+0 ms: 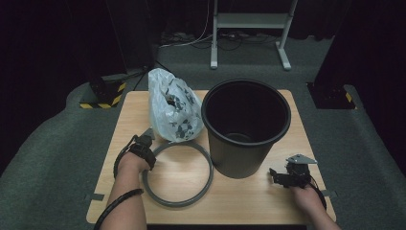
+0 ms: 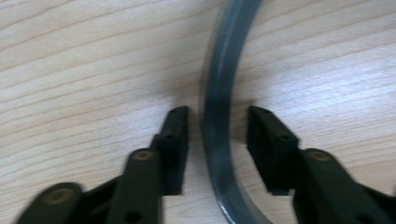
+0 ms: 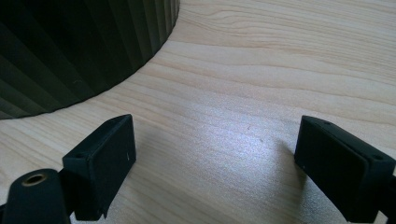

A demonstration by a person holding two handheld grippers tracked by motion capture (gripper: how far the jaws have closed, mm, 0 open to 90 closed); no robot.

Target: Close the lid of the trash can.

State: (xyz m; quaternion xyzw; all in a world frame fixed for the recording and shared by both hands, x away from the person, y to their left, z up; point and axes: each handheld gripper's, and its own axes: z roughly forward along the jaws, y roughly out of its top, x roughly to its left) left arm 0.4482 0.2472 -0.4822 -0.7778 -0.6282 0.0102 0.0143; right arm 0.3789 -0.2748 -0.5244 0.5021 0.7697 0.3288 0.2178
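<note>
left jaws straddle the grey ring beside the bin

the left gripper sits at the upper left arc of the grey ring, which lies flat on the desk just in front of the plastic bag and left of the black bin. in the left gripper view the ring runs up between the two jaws, one on the outer side and one on the inner, so the band is set up to be pinched across its thickness. a thin strip of wood shows on either side of the band, so the jaws are narrowed around it but not yet pressing on it. a grip across the band looks like the sensible way to lift a hoop this thin and flat.

the right gripper rests low on the desk near the foot of the bin, jaws spread wide with only bare wood between them; it seems parked close by, perhaps ready to steady the bin.

the ring is a smooth, dull grey hoop of plastic, thin and slightly glossy. the bin is matt black, round and tapered, with vertical ribs down its wall and a rolled rim. the bag is crinkled, translucent white film with dark printed patches, standing slumped. the desk is pale wood grain laminate.
</note>
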